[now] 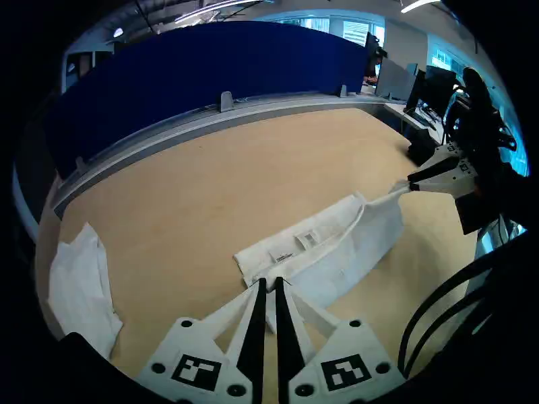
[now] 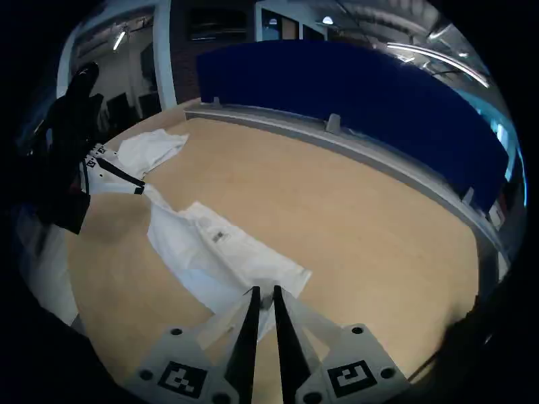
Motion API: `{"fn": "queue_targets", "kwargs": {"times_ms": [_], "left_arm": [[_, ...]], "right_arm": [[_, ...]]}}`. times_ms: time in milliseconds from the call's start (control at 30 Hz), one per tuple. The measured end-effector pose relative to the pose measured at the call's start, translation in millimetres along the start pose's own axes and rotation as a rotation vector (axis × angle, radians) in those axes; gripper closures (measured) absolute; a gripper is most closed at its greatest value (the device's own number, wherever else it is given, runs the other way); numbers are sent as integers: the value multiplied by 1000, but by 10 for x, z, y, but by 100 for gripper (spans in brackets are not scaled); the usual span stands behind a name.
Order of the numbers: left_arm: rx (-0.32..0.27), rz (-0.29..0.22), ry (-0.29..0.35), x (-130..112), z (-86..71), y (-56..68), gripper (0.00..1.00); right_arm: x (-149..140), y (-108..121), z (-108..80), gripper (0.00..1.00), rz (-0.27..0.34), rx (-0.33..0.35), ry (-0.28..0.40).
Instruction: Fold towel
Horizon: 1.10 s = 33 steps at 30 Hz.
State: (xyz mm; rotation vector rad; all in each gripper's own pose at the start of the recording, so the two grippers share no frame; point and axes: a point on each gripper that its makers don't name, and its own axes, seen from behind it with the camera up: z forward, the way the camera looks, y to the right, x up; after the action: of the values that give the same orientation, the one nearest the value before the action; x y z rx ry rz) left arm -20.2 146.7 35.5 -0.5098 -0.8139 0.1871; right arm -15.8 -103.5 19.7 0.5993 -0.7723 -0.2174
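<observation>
White towel (image 1: 323, 249) stretched lengthwise between left gripper (image 1: 269, 283) and right gripper (image 2: 263, 291), jaws pinching its ends.

No word, number or brand name can be read anywhere. The left tongs (image 1: 270, 283) carry black-and-white square markers (image 1: 197, 372) on their white plastic bases, and the right tongs (image 2: 265, 289) carry the same kind (image 2: 345, 378). These are block patterns without letters or digits. The white cloth towel (image 1: 350, 242) bears small grey-printed tags (image 1: 308, 238), seen in the right gripper view too (image 2: 217, 236). Their print is too small and blurred to make out.
</observation>
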Motion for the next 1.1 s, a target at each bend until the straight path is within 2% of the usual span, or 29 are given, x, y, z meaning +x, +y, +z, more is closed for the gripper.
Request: {"fn": "queue_targets", "kwargs": {"times_ms": [367,700,767,900,1100], "left_arm": [[-9,10,-31,-88,276,-70,91],[5,34,-40,-150,625,-167,91],[12,32,-35,-145,657,-187,91],[45,28,-31,-158,669,-262,90],[67,15,-33,-197,598,-314,36]], "right_arm": [[-122,114,262,85,26,-4,-37],[-234,255,557,84,56,-37,-59],[-241,278,579,78,57,-48,-58],[-269,319,598,58,59,-70,-61],[-299,361,567,42,70,-90,-51]]}}
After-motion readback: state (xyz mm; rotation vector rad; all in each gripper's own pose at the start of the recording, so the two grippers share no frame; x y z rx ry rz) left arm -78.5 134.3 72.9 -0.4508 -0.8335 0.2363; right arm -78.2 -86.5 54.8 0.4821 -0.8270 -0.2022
